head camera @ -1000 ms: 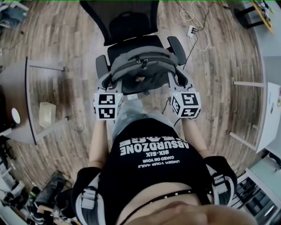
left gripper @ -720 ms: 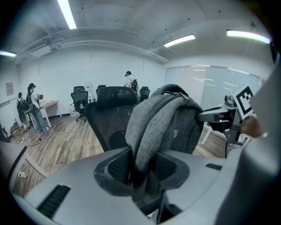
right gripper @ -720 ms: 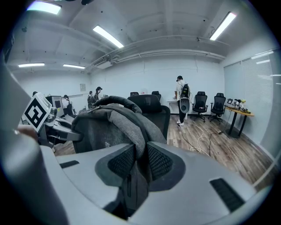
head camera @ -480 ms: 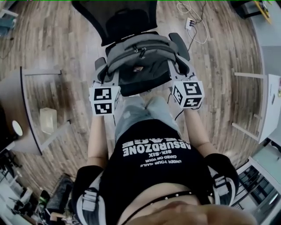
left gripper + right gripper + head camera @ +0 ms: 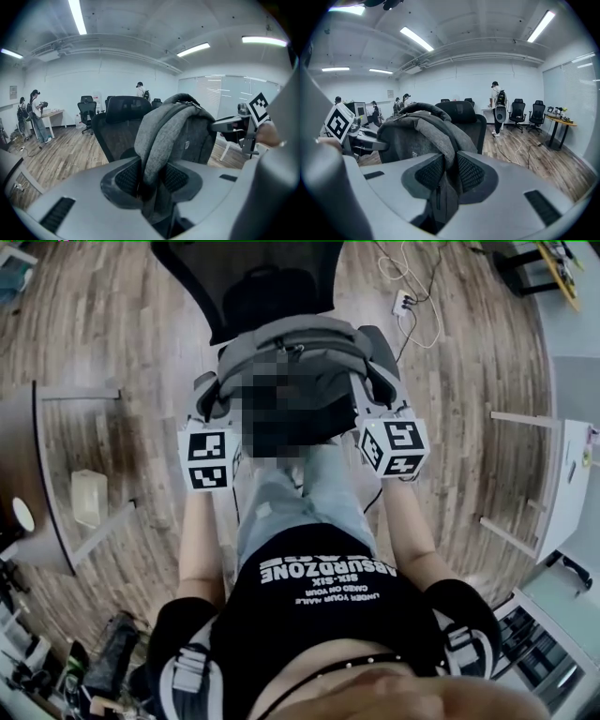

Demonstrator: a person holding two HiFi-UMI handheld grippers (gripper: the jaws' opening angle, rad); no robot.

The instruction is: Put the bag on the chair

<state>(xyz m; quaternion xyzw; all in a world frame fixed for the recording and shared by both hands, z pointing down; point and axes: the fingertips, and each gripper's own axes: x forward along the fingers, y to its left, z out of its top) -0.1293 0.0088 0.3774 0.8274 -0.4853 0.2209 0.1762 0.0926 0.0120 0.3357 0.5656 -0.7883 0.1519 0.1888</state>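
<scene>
Wooden floor spread under a black office chair, whose mesh back stood on the far side. A grey bag sat over the chair's seat, between the armrests; whether it rested fully on the seat could not be told. The left claw was clamped on a grey strap at the bag's left side. The right claw was clamped on grey fabric at the bag's right side. Both claws pointed slightly downward toward the chair.
</scene>
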